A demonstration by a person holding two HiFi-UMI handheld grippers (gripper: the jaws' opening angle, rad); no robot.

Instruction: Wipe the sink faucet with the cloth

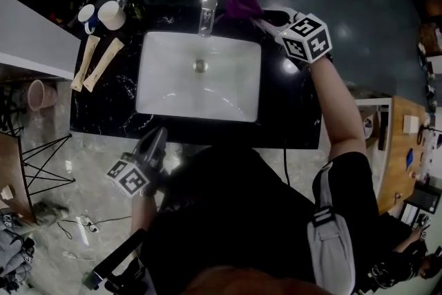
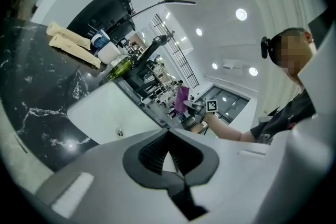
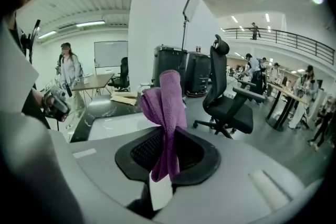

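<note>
Clamps the purple cloth [image 1: 242,3] between the right gripper's [image 1: 260,19] jaws, raised over the counter's [image 1: 290,107] back edge, just right of the faucet [image 1: 207,7]. Leaves the spout, angled from that edge toward the sink [image 1: 159,93], leftward of the tongs. Holds the left gripper [image 1: 157,136] empty, jaws together, off the front edge, well apart.
</note>
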